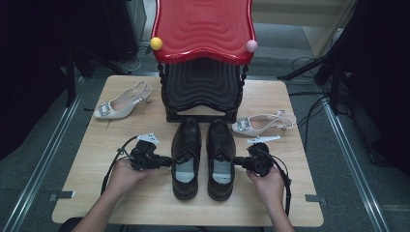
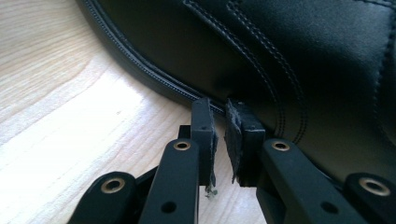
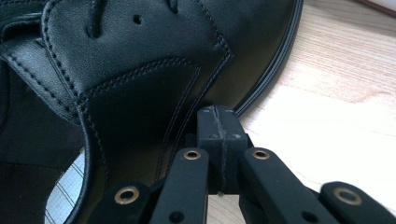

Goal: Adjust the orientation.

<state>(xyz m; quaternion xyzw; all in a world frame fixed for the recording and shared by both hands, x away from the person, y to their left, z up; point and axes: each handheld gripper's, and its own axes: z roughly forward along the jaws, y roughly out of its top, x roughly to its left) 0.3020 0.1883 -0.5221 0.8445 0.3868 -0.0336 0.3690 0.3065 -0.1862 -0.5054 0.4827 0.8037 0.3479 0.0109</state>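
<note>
Desk [image 1: 96, 193] first: light wood, w/ a red-topped stand [image 1: 203, 29] at 12 o'clock, its black lower shelf [image 1: 203, 89] open toward the person. One pale slingback heel [image 1: 121, 102] sits at 10 o'clock, a second pale heel [image 1: 263, 123] at 2 o'clock, just beside the stand's foot.

Centre of desk: pair of black lace-up shoes, toes pointing to 12. Left shoe [image 1: 186, 157] and right shoe [image 1: 221, 157] stand side by side, near but apart, both upright on their soles.

Left gripper [image 1: 167, 161] comes in from 9 o'clock against the left shoe's outer side. In the left gripper view its fingers [image 2: 204, 135] stand a narrow slit apart, nothing between them, tips right at the sole welt of the shoe [image 2: 289, 70]. Right gripper [image 1: 238, 162] comes from 3 o'clock at the right shoe's outer side; in the right gripper view its fingers [image 3: 219, 126] are fully closed pad to pad, empty, nose up against the leather [image 3: 154, 84] by the welt.

Step in hand, as I read it: squaring up the pair by nudging from both sides w/ closed tips, not gripping. Likely aim is the stand's lower shelf, though that's a guess.

Next move needs: even push from both sides so neither shoe twists; keep tips low on the welt. If lifting instead, fingers must open & bite the collar edge.
</note>
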